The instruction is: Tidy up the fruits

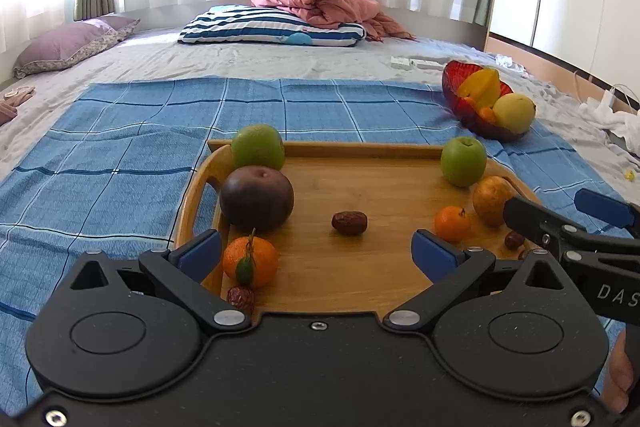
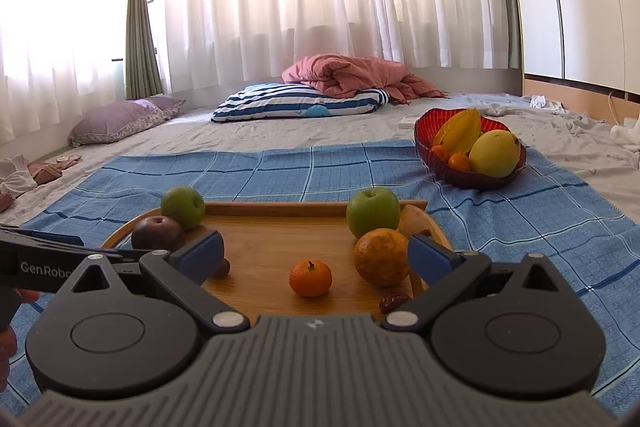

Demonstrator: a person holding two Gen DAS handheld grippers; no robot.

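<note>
A wooden tray [image 1: 372, 183] [image 2: 272, 223] lies on a blue checked cloth on the bed. On it are two green apples [image 1: 258, 147] [image 1: 463, 161], a dark purple fruit [image 1: 256, 203], a leafy mandarin [image 1: 250, 261], a small mandarin [image 1: 452, 223] [image 2: 311, 277], a yellow-orange fruit [image 1: 491, 200] [image 2: 382, 257] and several dates [image 1: 349, 223]. A red glass bowl [image 1: 456, 79] [image 2: 428, 125] behind the tray to the right holds a starfruit, a yellow fruit and small oranges. My left gripper [image 1: 316, 253] stands open over the tray's near edge, holding nothing. My right gripper [image 2: 316, 253] is open too, with the small mandarin lying ahead between its fingers, untouched.
The blue cloth [image 1: 120, 155] covers the near part of a grey bedsheet. A striped pillow [image 1: 272, 27], a pink quilt [image 1: 320, 3] and a purple pillow [image 1: 72, 43] lie farther back. Clothes and cables sit at the right edge [image 1: 616, 115]. Curtains hang behind.
</note>
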